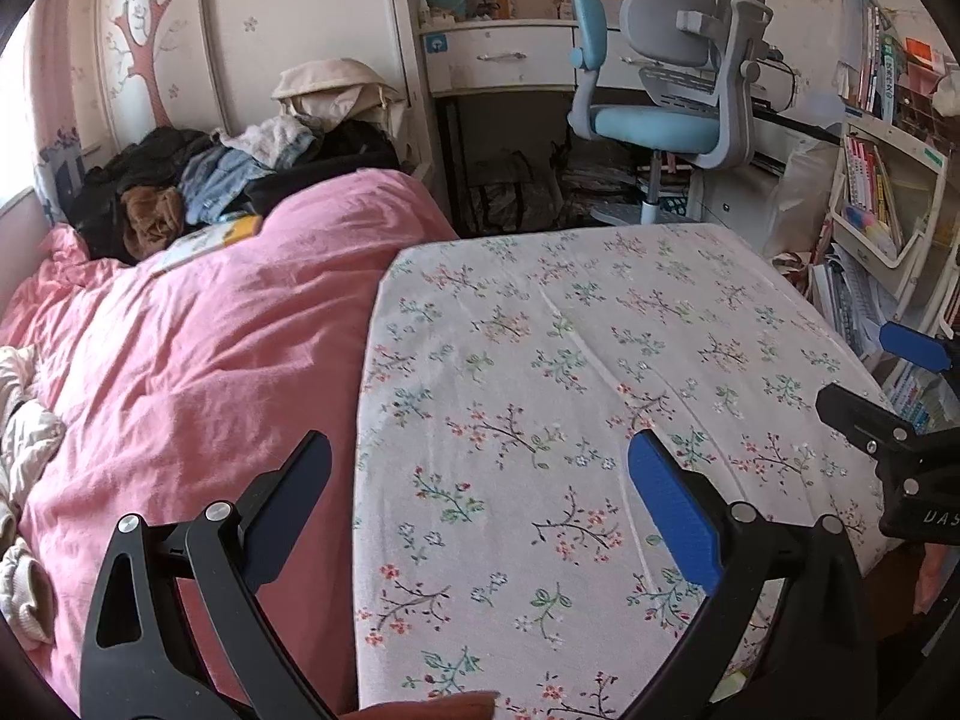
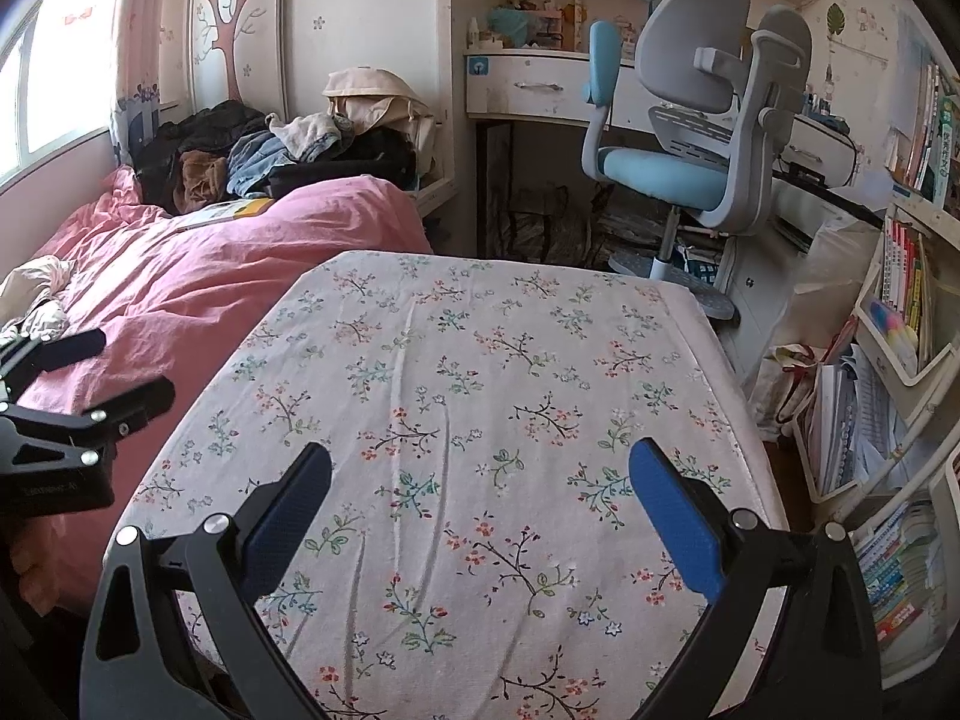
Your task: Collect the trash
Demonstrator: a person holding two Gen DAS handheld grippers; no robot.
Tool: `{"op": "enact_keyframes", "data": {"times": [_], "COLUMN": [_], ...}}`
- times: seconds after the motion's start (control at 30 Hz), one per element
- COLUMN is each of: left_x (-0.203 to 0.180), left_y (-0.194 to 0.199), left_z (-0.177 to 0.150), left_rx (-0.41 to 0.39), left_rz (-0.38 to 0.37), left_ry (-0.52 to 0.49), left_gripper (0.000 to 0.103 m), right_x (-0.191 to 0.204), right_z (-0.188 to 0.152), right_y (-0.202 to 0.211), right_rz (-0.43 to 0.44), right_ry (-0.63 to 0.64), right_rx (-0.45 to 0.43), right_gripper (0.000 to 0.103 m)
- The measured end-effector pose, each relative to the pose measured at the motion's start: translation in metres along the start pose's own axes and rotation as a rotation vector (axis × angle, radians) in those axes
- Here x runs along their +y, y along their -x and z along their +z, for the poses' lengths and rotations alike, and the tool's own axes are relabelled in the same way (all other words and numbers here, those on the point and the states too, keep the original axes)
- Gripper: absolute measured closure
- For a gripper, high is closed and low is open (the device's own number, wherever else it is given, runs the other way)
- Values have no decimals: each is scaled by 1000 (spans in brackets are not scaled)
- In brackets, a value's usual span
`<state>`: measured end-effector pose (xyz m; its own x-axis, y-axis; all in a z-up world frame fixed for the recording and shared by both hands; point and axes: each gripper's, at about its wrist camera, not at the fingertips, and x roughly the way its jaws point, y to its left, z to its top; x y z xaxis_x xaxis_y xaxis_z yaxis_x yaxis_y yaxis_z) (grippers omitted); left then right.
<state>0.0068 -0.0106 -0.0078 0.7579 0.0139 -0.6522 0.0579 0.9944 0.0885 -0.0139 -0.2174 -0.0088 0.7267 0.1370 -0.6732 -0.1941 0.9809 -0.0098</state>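
Daylight comes in from the window (image 2: 54,78) on the left, which glares white. The room is bright and mostly sharp. Straight lines bend near the edges, and the corners are black. Under the desk (image 2: 540,96) it is dark.

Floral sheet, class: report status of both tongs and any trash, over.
Left tongs open, empty. Right tongs open, empty. No trash visible on floral sheet. Pink duvet alongside.

Left tongs (image 1: 480,468) hang wide apart and empty over the floral sheet (image 1: 570,360), beside a pink duvet (image 1: 198,348).
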Motion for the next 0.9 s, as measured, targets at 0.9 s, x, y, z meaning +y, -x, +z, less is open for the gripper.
{"op": "enact_keyframes", "data": {"times": [0.9], "left_x": [-5], "left_y": [-3], "left_z": [-5], "left_rx": [-23], "left_rz": [1], "left_ry": [-19], "left_gripper": [7], "right_x": [1], "right_z": [0], "right_y": [-15], "right_rz": [16], "right_ry": [5], "right_rx": [67], "right_gripper": [8]}}
